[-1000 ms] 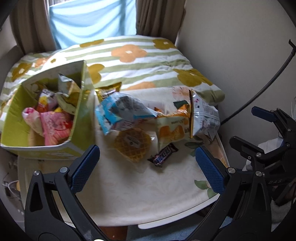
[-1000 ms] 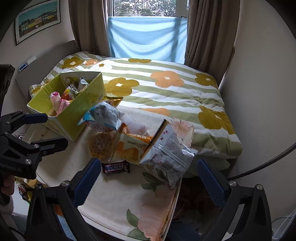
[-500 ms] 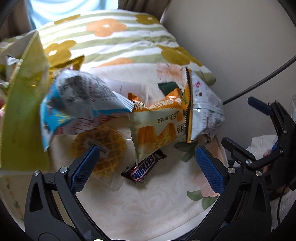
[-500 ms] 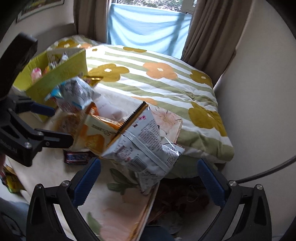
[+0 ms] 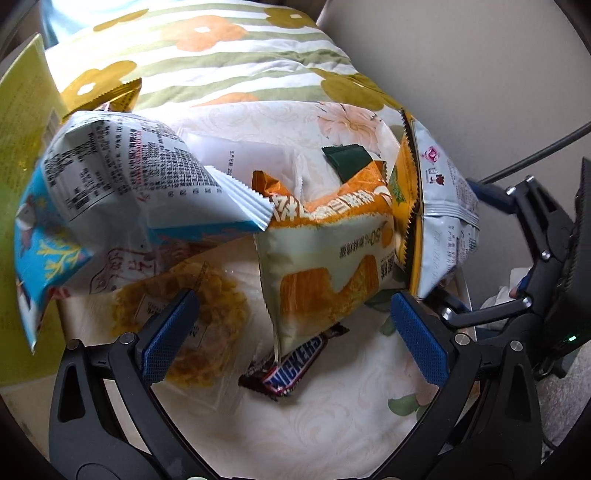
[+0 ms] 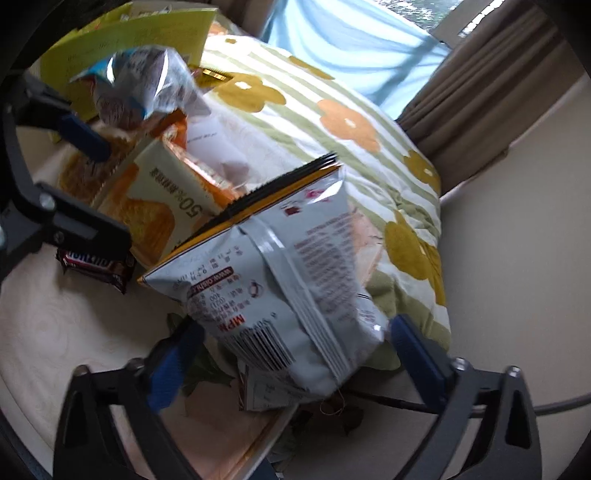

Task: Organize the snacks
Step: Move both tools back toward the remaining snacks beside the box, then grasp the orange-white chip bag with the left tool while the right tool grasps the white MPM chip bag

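Snacks lie in a heap on a cream floral table point(image 5: 332, 424). My left gripper point(image 5: 291, 332) is open, low over a Snickers bar point(image 5: 291, 365) and the bottom of an orange-and-white snack bag point(image 5: 328, 266). A round waffle point(image 5: 207, 325) lies by its left finger. A blue-and-white bag point(image 5: 122, 184) leans at left. My right gripper point(image 6: 291, 362) is open around the lower end of a silver chip bag point(image 6: 288, 288), which also shows in the left wrist view point(image 5: 443, 218). The Snickers bar point(image 6: 96, 264) lies to its left.
A yellow-green box point(image 5: 22, 110) stands at the left and shows in the right wrist view point(image 6: 140, 33). A flowered quilt point(image 5: 221, 55) lies behind the table. The table's right edge point(image 6: 280, 424) drops off beside a wall point(image 6: 517, 258). A cable point(image 5: 546, 147) runs along the wall.
Both grippers have moved forward and down toward the snack heap. The left now hangs over the Snickers bar; the right has closed in around the silver bag. Both stay open.
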`<state>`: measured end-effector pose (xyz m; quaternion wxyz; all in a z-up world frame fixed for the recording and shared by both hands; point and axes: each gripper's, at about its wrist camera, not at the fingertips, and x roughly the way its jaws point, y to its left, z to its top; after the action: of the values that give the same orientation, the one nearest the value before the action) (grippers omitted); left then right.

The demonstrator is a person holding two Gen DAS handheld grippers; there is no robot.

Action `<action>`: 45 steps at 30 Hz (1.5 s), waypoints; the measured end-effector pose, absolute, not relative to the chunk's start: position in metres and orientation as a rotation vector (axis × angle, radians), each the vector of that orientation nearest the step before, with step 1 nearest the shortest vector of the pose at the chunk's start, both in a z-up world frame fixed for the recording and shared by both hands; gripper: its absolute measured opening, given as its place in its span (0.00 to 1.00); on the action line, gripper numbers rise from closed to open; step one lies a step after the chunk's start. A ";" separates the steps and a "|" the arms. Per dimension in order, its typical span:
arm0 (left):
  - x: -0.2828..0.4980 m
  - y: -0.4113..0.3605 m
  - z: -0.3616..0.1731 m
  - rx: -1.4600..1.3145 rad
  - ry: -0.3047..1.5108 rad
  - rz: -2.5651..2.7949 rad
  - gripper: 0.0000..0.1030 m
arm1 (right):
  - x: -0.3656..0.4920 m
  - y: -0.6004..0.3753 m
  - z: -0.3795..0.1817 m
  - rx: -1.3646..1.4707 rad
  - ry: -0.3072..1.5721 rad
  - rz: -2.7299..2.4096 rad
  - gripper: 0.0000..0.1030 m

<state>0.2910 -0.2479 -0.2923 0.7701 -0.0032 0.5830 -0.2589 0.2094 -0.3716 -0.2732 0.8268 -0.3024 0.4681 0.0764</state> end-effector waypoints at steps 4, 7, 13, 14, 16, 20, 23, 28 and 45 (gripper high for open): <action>0.297 -0.250 -0.297 -0.019 1.268 -0.569 0.99 | 0.216 -0.375 -0.280 -0.679 1.003 0.154 0.65; 0.298 -0.254 -0.297 -0.017 1.260 -0.575 0.99 | 0.219 -0.381 -0.277 -0.635 1.013 0.163 0.57; 0.302 -0.257 -0.298 -0.037 1.257 -0.587 0.99 | 0.221 -0.383 -0.274 -0.603 1.000 0.158 0.54; 0.303 -0.257 -0.298 -0.043 1.256 -0.588 0.98 | 0.221 -0.383 -0.273 -0.594 0.998 0.156 0.53; 0.304 -0.259 -0.299 -0.047 1.256 -0.591 0.98 | 0.223 -0.385 -0.273 -0.575 1.003 0.146 0.53; 0.307 -0.264 -0.303 -0.060 1.258 -0.607 0.95 | 0.222 -0.387 -0.272 -0.536 1.004 0.140 0.53; 0.310 -0.266 -0.308 -0.081 1.278 -0.619 0.79 | 0.222 -0.389 -0.271 -0.517 1.003 0.143 0.53; 0.314 -0.266 -0.313 -0.148 1.293 -0.646 0.71 | 0.220 -0.388 -0.271 -0.504 1.001 0.143 0.53; 0.302 -0.265 -0.293 -0.156 1.269 -0.647 0.52 | 0.209 -0.388 -0.256 -0.452 0.972 0.130 0.53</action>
<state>0.3024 -0.2653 -0.2932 0.7542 -0.0716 0.5816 -0.2963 0.2091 -0.3882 -0.2557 0.8577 -0.2154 0.4627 0.0617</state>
